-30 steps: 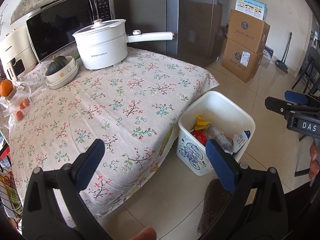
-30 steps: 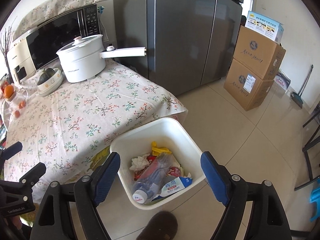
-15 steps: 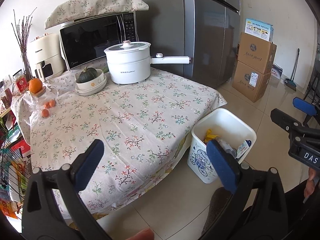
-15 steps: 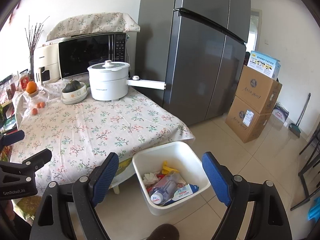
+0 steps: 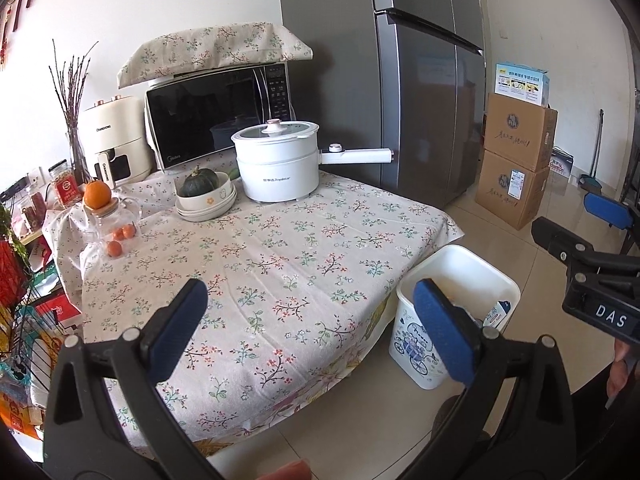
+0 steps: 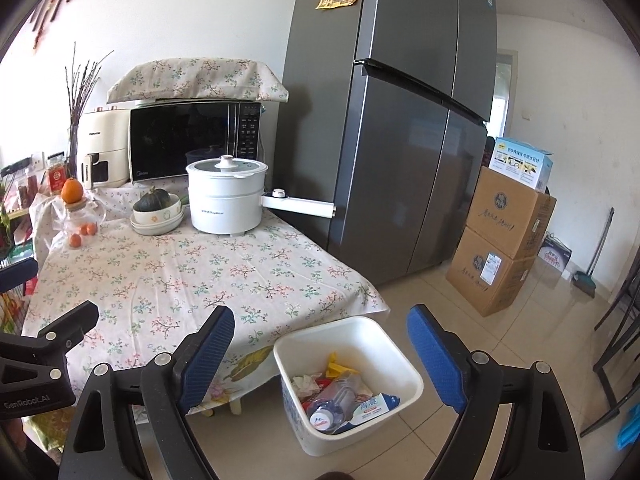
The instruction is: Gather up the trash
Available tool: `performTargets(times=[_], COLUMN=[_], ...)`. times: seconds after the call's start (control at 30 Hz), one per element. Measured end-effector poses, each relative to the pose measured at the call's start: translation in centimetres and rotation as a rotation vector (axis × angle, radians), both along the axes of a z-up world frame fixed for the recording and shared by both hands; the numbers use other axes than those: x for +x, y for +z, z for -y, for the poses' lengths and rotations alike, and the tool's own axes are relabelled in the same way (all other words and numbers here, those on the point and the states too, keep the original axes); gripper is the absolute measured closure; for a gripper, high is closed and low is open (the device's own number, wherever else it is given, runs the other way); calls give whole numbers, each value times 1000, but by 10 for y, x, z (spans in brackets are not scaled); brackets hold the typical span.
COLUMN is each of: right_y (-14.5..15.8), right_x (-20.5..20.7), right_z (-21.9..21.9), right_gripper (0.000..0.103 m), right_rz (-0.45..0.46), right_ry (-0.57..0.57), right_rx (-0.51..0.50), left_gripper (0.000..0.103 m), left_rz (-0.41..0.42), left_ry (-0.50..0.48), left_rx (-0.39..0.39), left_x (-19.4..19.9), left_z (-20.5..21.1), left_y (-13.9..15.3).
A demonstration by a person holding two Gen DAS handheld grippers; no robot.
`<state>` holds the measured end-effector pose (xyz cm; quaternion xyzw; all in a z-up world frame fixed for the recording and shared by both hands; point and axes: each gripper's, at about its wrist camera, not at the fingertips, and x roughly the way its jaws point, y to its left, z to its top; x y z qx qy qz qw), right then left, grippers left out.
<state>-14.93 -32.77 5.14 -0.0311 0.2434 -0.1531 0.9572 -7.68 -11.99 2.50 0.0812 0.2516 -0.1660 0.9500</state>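
A white trash bin [image 6: 408, 372] stands on the floor by the table's right corner; it also shows in the left wrist view [image 5: 502, 280]. It holds a plastic bottle [image 6: 334, 404], a carton [image 6: 372, 406], crumpled tissue [image 6: 304, 382] and a yellow wrapper [image 6: 334, 366]. My right gripper [image 6: 320, 356] is open and empty, high above the bin. My left gripper [image 5: 310, 330] is open and empty above the front of the flowered tablecloth [image 5: 280, 256]. Each gripper shows at the edge of the other's view.
On the table's far side stand a white electric pot [image 5: 278, 160] with a long handle, a bowl with a squash [image 5: 204, 192], a microwave [image 5: 216, 112], an air fryer [image 5: 114, 140] and a glass jar with oranges [image 5: 110, 220]. A grey fridge [image 6: 400, 120] and stacked cardboard boxes [image 6: 500, 248] stand to the right.
Both grippers have risen and tilted up, pulling back from the bin and table; more of the wall, fridge and microwave is in view. Both stay open and empty.
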Motion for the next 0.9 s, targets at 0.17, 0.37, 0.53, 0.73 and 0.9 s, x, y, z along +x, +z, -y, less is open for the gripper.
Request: performTargets(times=[0.17,0.37,0.53,0.73,0.9], right_y=[-1,0,1,2,2], right_x=[1,0,0,-1,0], right_z=[0,3,1,1,1], right_gripper=[13,13,13,13,13], right_rz=[1,9,13,16,15], right_ry=[-2,-2,2,7,9], right_rx=[1,8,7,7,10], left_gripper=[1,1,1,1,1], left_rz=[-4,-3,-1,1,1], left_ry=[1,7,12,13,14], left_rx=[0,-4,-9,-10,-11], left_x=[-1,-2,-3,-2,-3], left_z=[1,2,2,3,3], left_y=[-1,-1,0,0,0])
